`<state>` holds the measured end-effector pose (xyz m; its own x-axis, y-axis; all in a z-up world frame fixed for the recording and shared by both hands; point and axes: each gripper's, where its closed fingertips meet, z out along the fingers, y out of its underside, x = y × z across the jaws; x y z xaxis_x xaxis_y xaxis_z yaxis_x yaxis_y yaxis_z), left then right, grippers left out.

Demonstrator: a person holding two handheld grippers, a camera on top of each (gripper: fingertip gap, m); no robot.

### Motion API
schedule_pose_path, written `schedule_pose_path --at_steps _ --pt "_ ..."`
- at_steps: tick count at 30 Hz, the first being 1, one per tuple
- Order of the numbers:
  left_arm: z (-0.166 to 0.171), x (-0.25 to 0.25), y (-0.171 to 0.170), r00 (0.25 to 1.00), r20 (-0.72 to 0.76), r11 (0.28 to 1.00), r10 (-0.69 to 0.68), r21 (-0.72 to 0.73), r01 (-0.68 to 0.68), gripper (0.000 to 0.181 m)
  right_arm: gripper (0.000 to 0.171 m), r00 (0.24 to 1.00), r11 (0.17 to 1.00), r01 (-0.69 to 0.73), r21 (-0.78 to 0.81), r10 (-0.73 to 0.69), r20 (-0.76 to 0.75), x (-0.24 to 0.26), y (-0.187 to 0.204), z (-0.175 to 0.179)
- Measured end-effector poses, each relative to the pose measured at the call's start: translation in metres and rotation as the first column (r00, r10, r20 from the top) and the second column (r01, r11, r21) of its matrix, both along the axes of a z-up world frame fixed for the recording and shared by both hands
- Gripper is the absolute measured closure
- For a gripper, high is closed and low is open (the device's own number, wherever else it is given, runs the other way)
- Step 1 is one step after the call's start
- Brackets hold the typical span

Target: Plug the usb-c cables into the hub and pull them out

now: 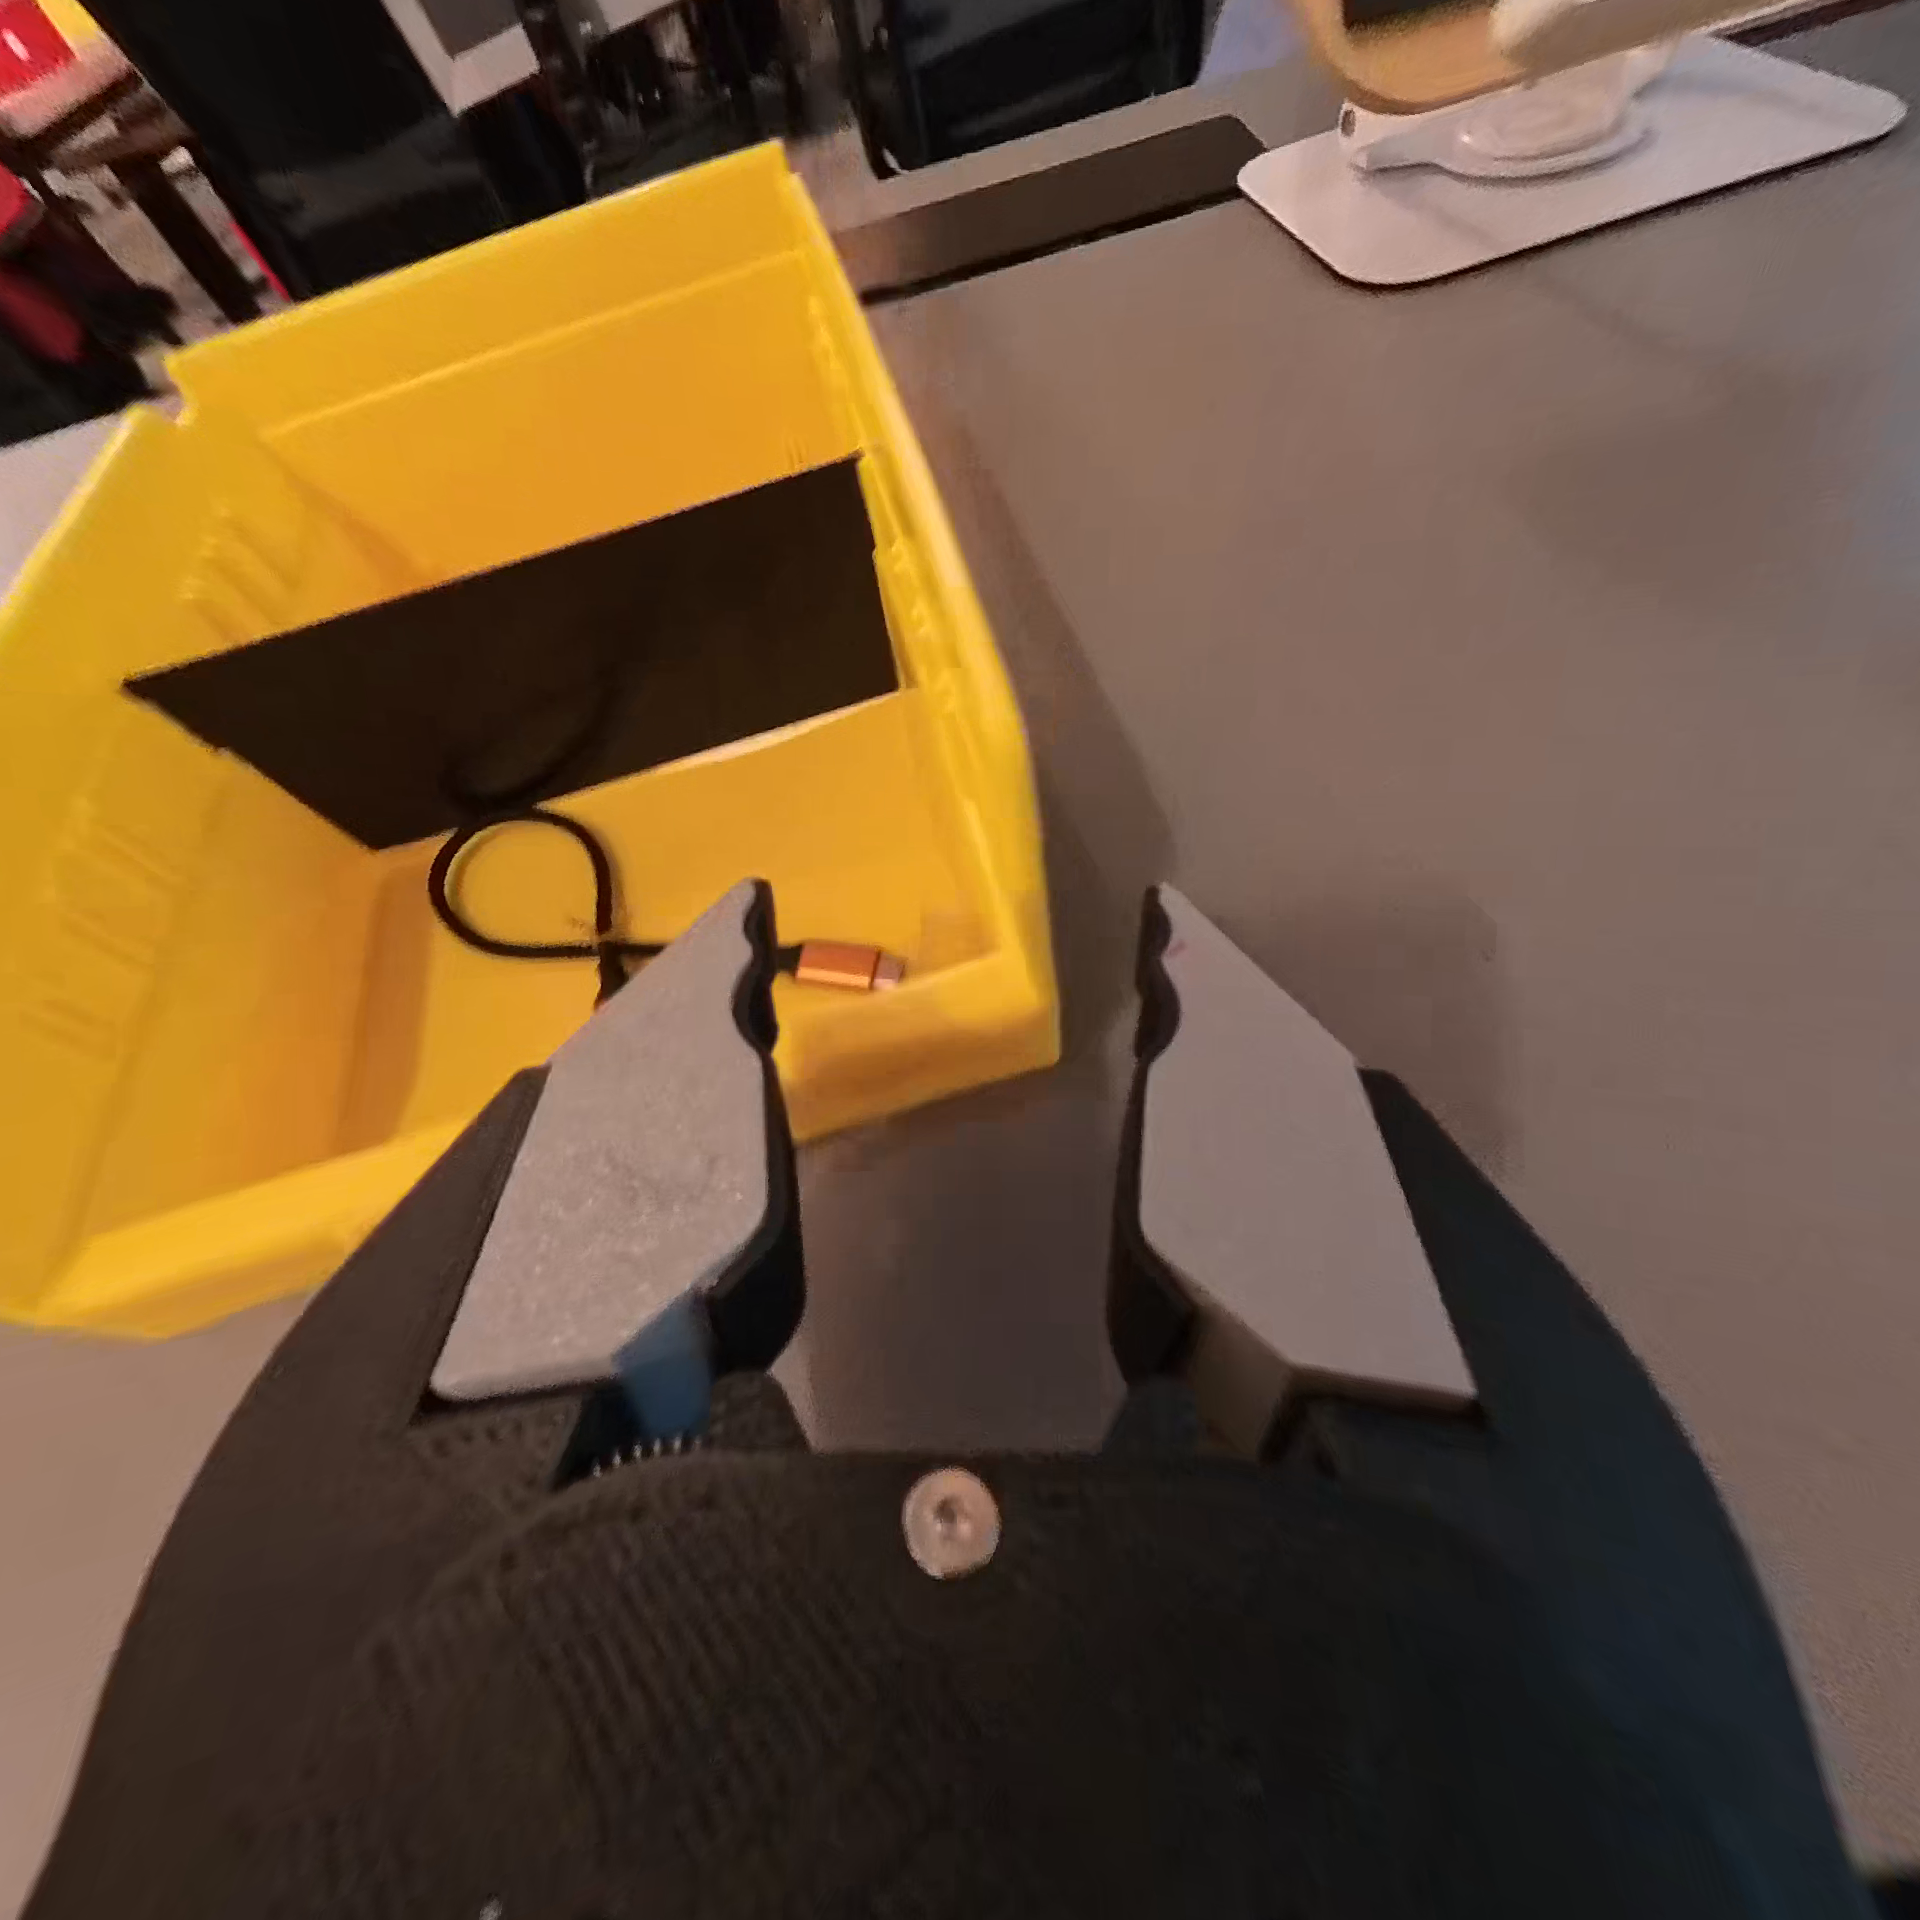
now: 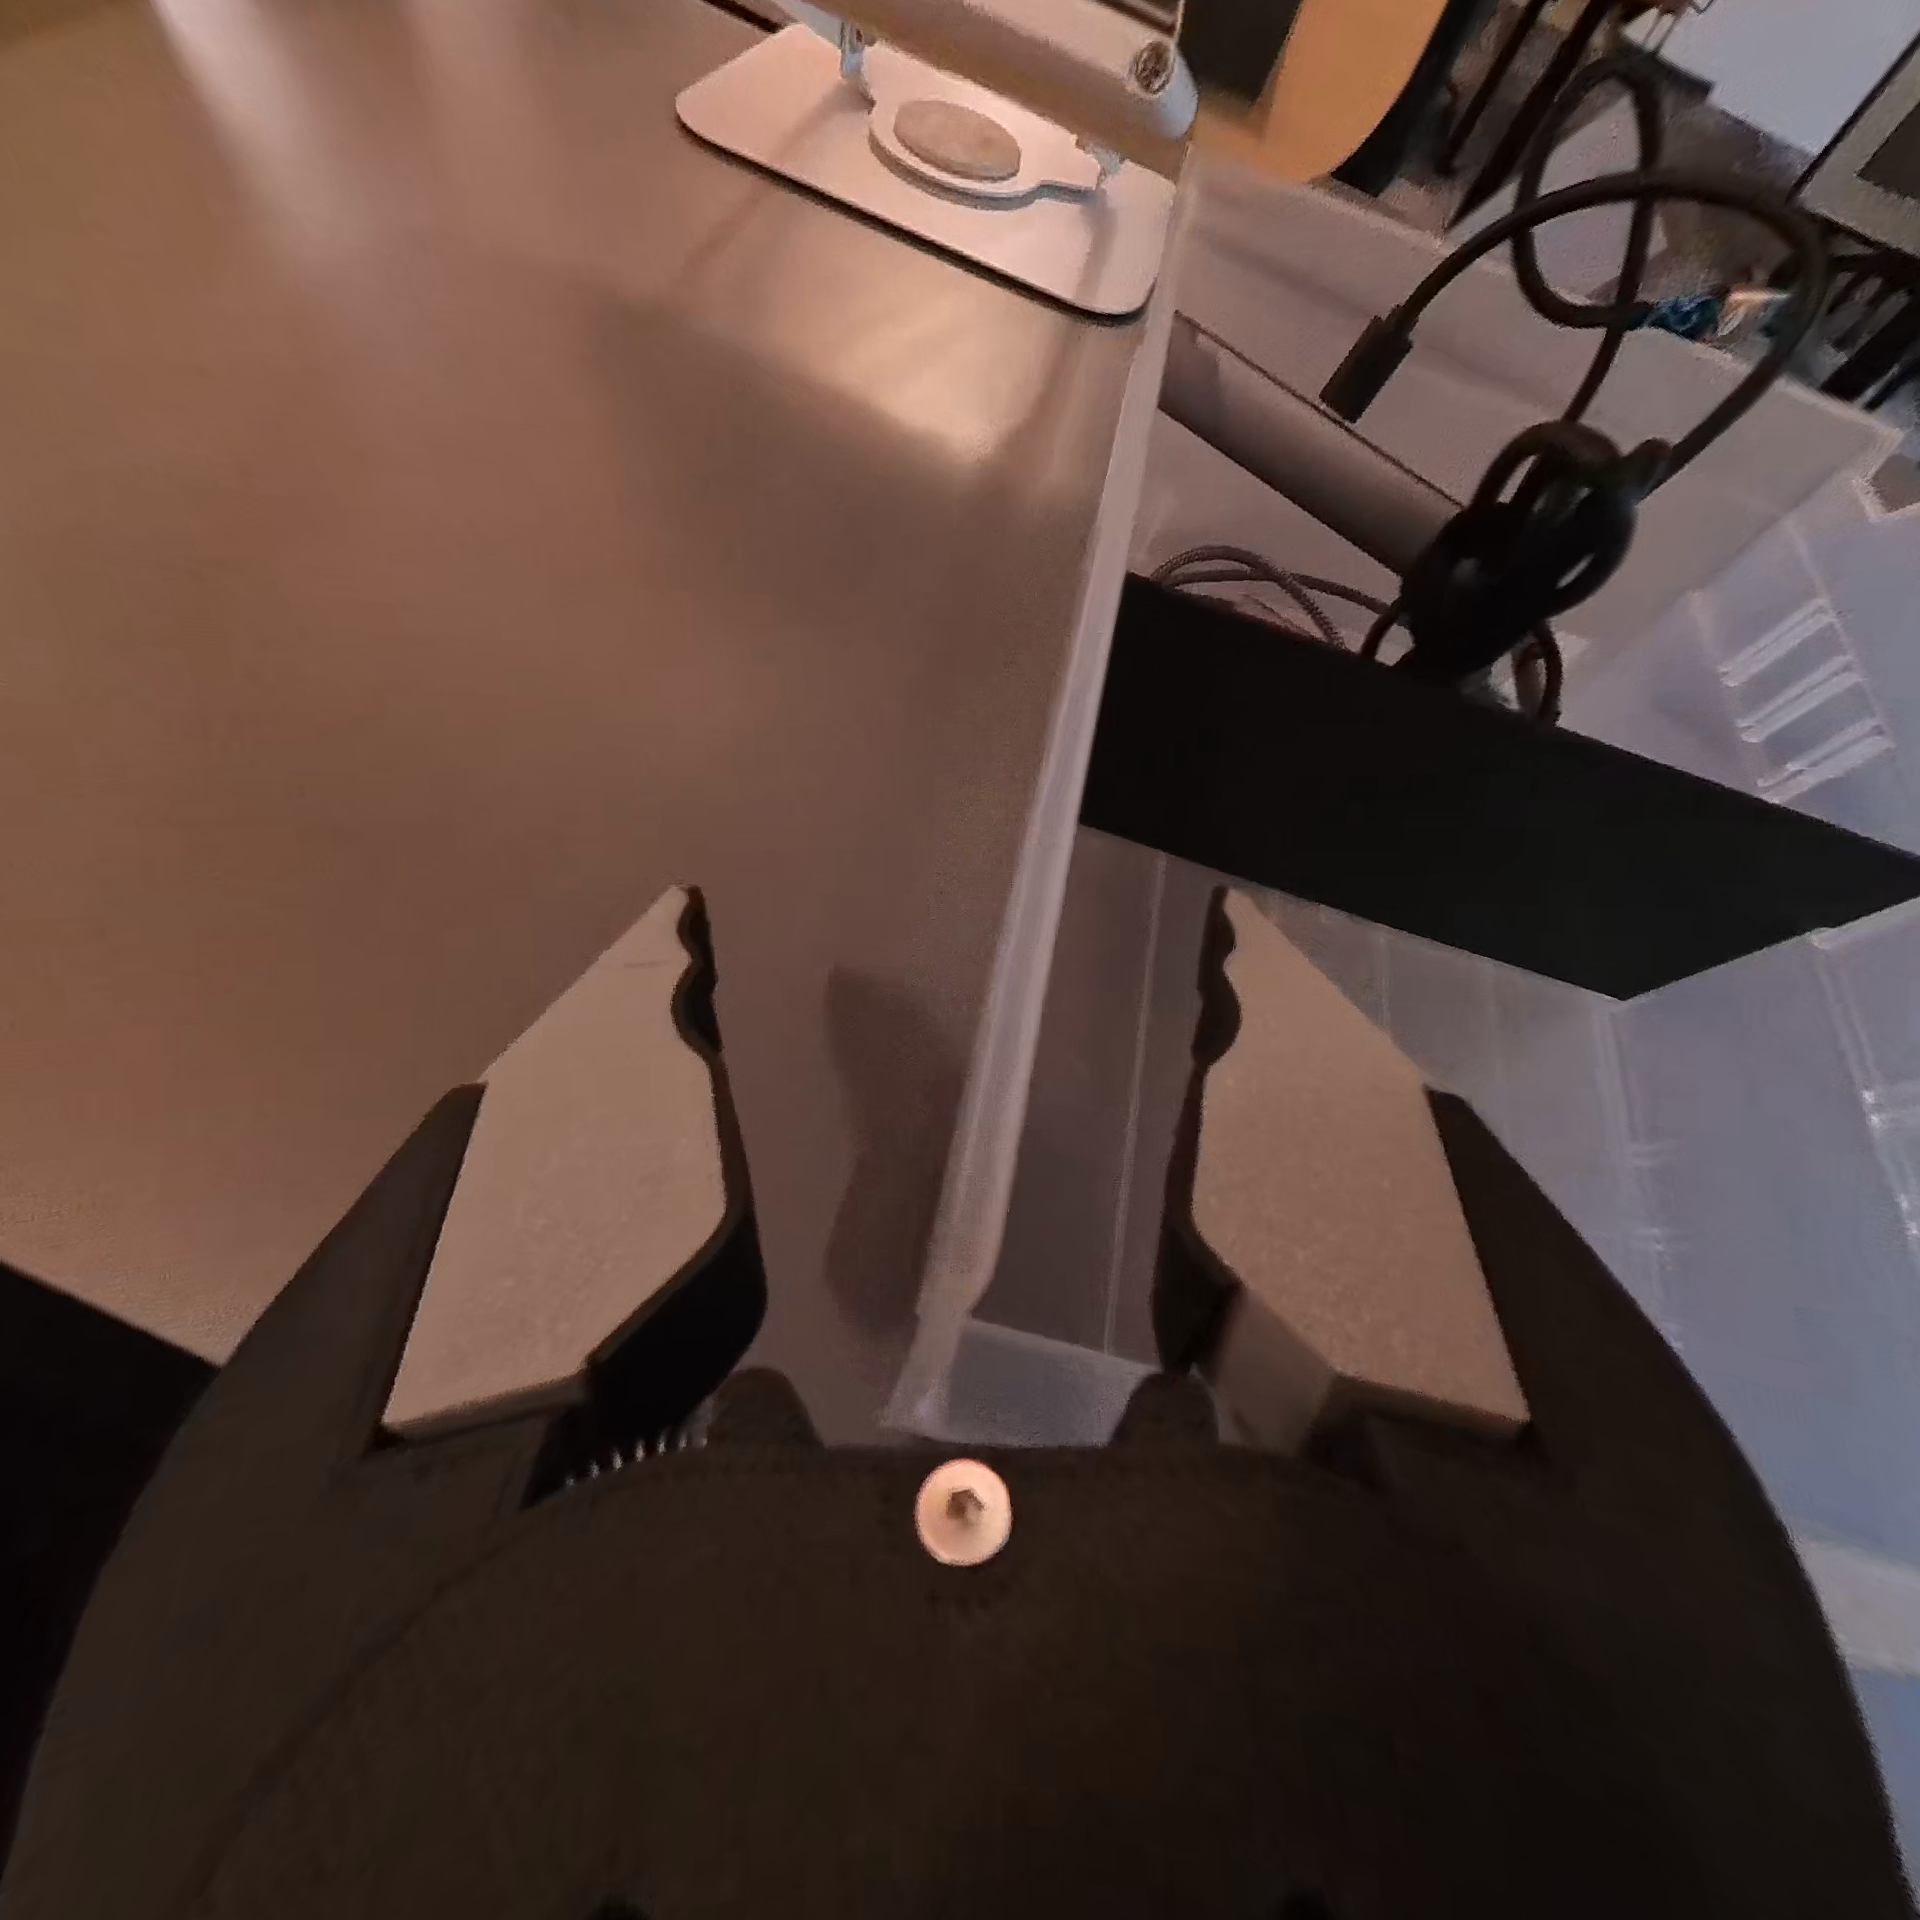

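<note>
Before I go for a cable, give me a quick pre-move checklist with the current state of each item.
1. Left gripper open and empty: ok.
2. Right gripper open and empty: ok.
3. Cable in yellow bin, its orange plug exposed: ok.
4. Left gripper lined up on the plug: not ok, tips sit right of it, over the bin's corner.
5. Hub located: cannot tell, not seen in either view.
6. Dark cables in clear bin: ok, but tangled.

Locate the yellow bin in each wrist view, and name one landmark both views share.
Left wrist view: the yellow bin fills the left half, on the table, with a black cable inside; the open left gripper hovers at its near right corner.
Right wrist view: not in it.
Shared landmark: the white stand base, top right in the left view, top centre in the right view.
</note>
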<state>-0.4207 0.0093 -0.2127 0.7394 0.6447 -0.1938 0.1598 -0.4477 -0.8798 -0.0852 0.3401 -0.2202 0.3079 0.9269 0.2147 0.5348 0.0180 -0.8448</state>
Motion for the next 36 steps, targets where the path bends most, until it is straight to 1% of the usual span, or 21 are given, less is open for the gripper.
schedule_pose_path --at_steps 1,3,4,5,6,7,10,11,14,16,20,23,27,30,31,33,35,36 --pt "0.000 -0.003 0.009 1.000 -0.024 1.000 -0.001 -0.010 0.000 0.116 0.089 1.000 1.000 0.003 -0.006 -0.003 0.005 -0.002 -0.001 -0.003" --pt "0.001 -0.013 0.022 0.997 -0.074 1.000 0.014 -0.018 -0.015 0.146 0.140 1.000 1.000 0.019 -0.022 -0.018 0.018 -0.003 0.000 -0.009" --pt "0.003 -0.020 0.023 0.993 -0.111 0.999 0.037 -0.028 -0.040 0.160 0.162 0.998 0.998 0.056 -0.005 -0.056 0.024 -0.002 0.005 -0.009" --pt "0.005 -0.024 0.025 0.991 -0.127 0.998 0.038 -0.037 -0.043 0.175 0.164 0.996 0.997 0.077 0.020 -0.078 0.035 0.000 0.008 -0.009" --pt "0.004 -0.028 0.021 0.989 -0.133 0.996 0.058 -0.062 -0.067 0.178 0.165 0.996 0.996 0.078 0.036 -0.080 0.049 0.001 0.007 -0.009" --pt "0.005 -0.030 0.017 0.987 -0.151 0.995 0.047 -0.076 -0.059 0.178 0.164 0.995 0.996 0.079 0.040 -0.081 0.056 0.000 0.004 -0.010" --pt "0.020 -0.028 0.004 0.990 -0.137 0.999 0.023 0.030 -0.019 0.179 0.161 0.994 0.995 0.099 0.032 -0.101 0.051 -0.007 -0.011 -0.010" --pt "0.029 -0.029 -0.004 0.987 -0.159 0.998 0.032 0.052 -0.024 0.179 0.163 0.993 0.994 0.106 0.035 -0.107 0.048 -0.011 -0.018 -0.010" --pt "0.058 -0.032 -0.026 0.988 -0.139 0.989 0.065 0.143 -0.044 0.179 0.157 0.995 0.996 0.077 0.041 -0.079 0.053 -0.031 -0.048 -0.010" --pt "0.079 -0.034 -0.041 0.983 -0.166 0.982 0.081 0.180 -0.051 0.179 0.154 0.998 0.999 0.041 0.033 -0.043 0.052 -0.048 -0.072 -0.010" --pt "0.123 -0.027 -0.061 0.965 -0.242 0.974 0.096 0.222 -0.041 0.179 0.154 0.998 0.999 -0.048 0.011 0.047 0.038 -0.092 -0.128 -0.010" --pt "0.147 -0.020 -0.067 0.961 -0.262 0.962 0.095 0.271 -0.021 0.179 0.148 0.989 0.989 -0.142 -0.047 0.144 0.027 -0.135 -0.184 -0.011" --pt "0.163 -0.012 -0.070 0.959 -0.274 0.943 0.067 0.330 0.029 0.179 0.142 0.976 0.971 -0.218 -0.096 0.218 -0.008 -0.212 -0.265 -0.010" --pt "0.171 -0.008 -0.078 0.961 -0.272 0.938 0.054 0.345 0.045 0.178 0.137 0.964 0.956 -0.266 -0.122 0.263 -0.042 -0.275 -0.326 -0.006" --pt "0.174 -0.006 -0.082 0.960 -0.275 0.937 0.054 0.345 0.047 0.178 0.133 0.955 0.950 -0.292 -0.110 0.285 -0.077 -0.292 -0.344 0.002" --pt "0.183 -0.002 -0.092 0.953 -0.297 0.935 0.062 0.351 0.049 0.178 0.132 0.935 0.945 -0.322 -0.055 0.308 -0.177 -0.314 -0.371 0.034" --pt "0.192 0.002 -0.102 0.940 -0.331 0.933 0.082 0.357 0.045 0.178 0.131 0.891 0.916 -0.400 -0.033 0.380 -0.250 -0.318 -0.396 0.070" --pt "0.196 0.005 -0.105 0.933 -0.349 0.934 0.090 0.354 0.042 0.178 0.120 0.864 0.896 -0.445 -0.012 0.426 -0.269 -0.315 -0.404 0.086"
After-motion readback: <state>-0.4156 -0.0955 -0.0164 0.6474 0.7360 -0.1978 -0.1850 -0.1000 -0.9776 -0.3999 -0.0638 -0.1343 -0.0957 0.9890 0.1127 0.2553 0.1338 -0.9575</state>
